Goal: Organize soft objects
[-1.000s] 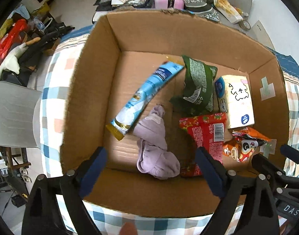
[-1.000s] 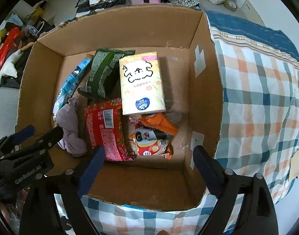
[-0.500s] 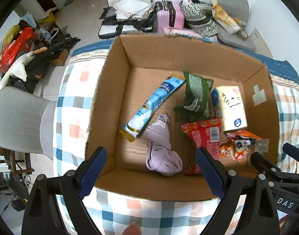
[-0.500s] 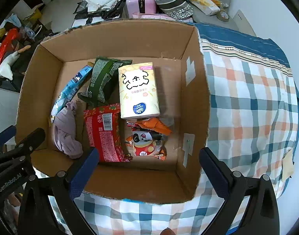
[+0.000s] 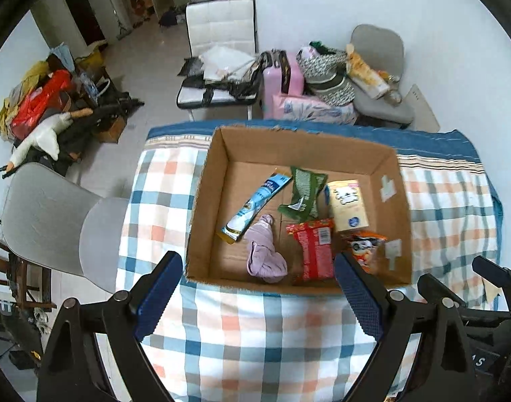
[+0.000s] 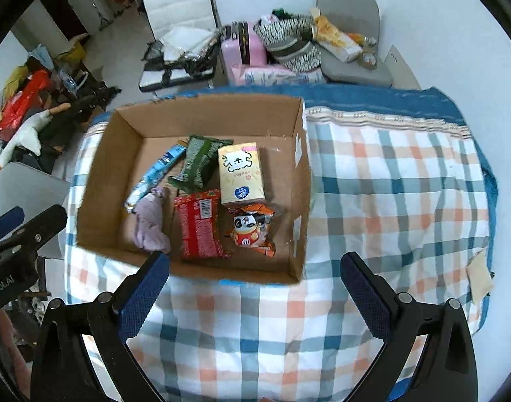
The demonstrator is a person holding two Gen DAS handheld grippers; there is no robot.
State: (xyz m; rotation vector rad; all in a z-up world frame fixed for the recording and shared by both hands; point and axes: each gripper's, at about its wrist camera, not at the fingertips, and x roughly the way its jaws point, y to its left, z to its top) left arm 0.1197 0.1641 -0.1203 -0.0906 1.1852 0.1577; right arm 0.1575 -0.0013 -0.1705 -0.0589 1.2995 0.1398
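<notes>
An open cardboard box (image 5: 205,201) (image 6: 98,181) stands on a checked cloth. In it lie a lilac cloth (image 5: 265,254) (image 6: 149,221), a blue tube-like pack (image 5: 255,207) (image 6: 154,174), a green bag (image 5: 304,192) (image 6: 198,164), a red packet (image 5: 314,248) (image 6: 198,224), a yellow tissue pack (image 5: 347,206) (image 6: 242,174) and an orange panda snack bag (image 5: 366,246) (image 6: 252,227). My left gripper (image 5: 258,298) is open and empty, above the cloth in front of the box. My right gripper (image 6: 255,296) is open and empty, in front of the box's right corner.
The checked cloth (image 5: 255,341) (image 6: 389,201) covers the table around the box. A grey chair (image 5: 47,221) stands at the left. Behind the table are a white chair (image 5: 221,26), a pink suitcase (image 5: 283,77) and another grey chair (image 5: 379,67) with bags.
Both grippers have risen and pulled back from the box, so it looks smaller and farther. The items in the box have not moved. Both grippers stayed open.
</notes>
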